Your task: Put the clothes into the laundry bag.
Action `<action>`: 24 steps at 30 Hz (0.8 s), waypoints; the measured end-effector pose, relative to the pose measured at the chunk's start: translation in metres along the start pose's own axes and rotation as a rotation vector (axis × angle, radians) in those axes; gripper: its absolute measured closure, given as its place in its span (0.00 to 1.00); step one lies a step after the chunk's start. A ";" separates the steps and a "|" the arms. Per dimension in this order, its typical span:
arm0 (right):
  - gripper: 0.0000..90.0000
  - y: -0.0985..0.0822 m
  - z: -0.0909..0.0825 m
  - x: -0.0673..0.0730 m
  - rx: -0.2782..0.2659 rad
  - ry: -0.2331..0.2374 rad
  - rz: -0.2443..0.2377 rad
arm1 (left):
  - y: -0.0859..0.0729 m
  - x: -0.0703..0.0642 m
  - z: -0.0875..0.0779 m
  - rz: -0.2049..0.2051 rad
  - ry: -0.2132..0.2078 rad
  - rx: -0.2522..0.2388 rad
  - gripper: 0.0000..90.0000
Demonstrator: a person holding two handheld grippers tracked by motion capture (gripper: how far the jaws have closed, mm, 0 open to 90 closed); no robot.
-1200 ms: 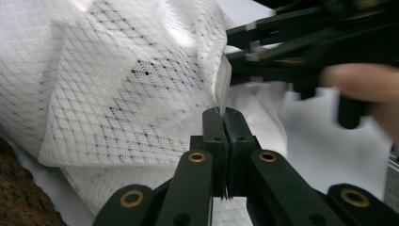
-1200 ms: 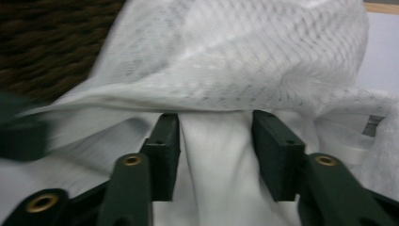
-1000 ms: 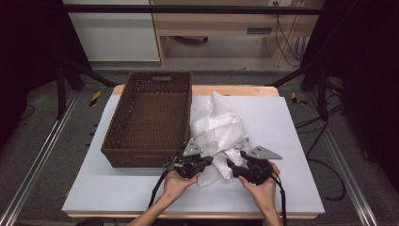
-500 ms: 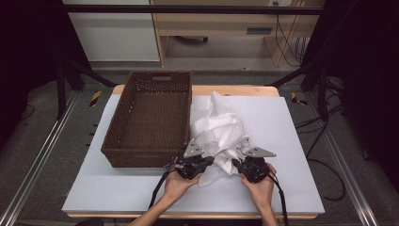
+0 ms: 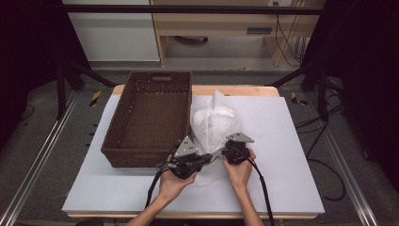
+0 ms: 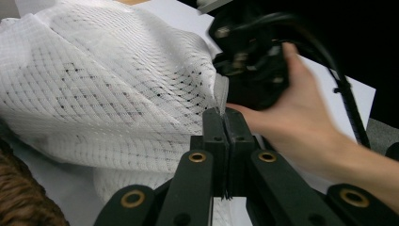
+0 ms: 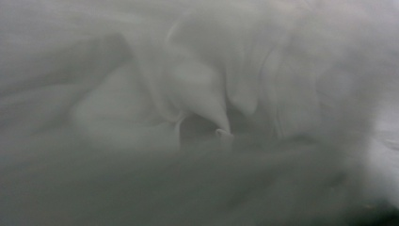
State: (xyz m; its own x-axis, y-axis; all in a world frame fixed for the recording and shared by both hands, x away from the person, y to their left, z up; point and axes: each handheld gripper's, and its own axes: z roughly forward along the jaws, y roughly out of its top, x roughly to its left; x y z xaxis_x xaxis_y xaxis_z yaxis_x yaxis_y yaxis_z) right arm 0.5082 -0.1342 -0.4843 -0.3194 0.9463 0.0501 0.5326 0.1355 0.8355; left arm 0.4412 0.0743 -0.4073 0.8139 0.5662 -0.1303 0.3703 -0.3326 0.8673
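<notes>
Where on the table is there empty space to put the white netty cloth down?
Bare table lies right of the white mesh cloth, out to the table's right edge, and along the near edge left of the hands, in front of the wicker basket. The basket's floor is bare too. It is crowded mid-table, where both grippers meet the cloth.

Look past the work and you'll find a dark brown wicker basket [image 5: 149, 117] standing on the left half of the white tabletop [image 5: 291, 141], its long side running away from you and a handle slot cut in its far wall. Beyond the tabletop, a white cabinet [image 5: 113, 33] sits beside a low wooden shelf unit [image 5: 221, 28] (cables [image 5: 282, 42] hang at its right). Metal rails [image 5: 33, 165] flank the floor.
</notes>
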 end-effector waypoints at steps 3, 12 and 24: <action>0.94 -0.001 0.000 -0.008 -0.009 0.000 0.050 | -0.004 0.003 0.002 -0.012 0.001 0.021 0.99; 0.70 -0.004 -0.048 -0.016 -0.029 0.166 -0.035 | -0.013 0.007 0.019 -0.023 0.019 0.062 0.99; 0.55 -0.033 -0.064 -0.020 0.067 0.220 -0.103 | -0.016 0.007 0.027 -0.024 0.027 0.077 0.99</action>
State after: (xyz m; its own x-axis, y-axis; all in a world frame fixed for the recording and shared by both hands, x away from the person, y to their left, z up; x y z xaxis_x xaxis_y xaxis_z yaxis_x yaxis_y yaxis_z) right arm 0.4472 -0.1765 -0.4777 -0.5337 0.8407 0.0912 0.5372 0.2538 0.8043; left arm 0.4527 0.0636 -0.4353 0.7925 0.5943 -0.1370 0.4239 -0.3754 0.8242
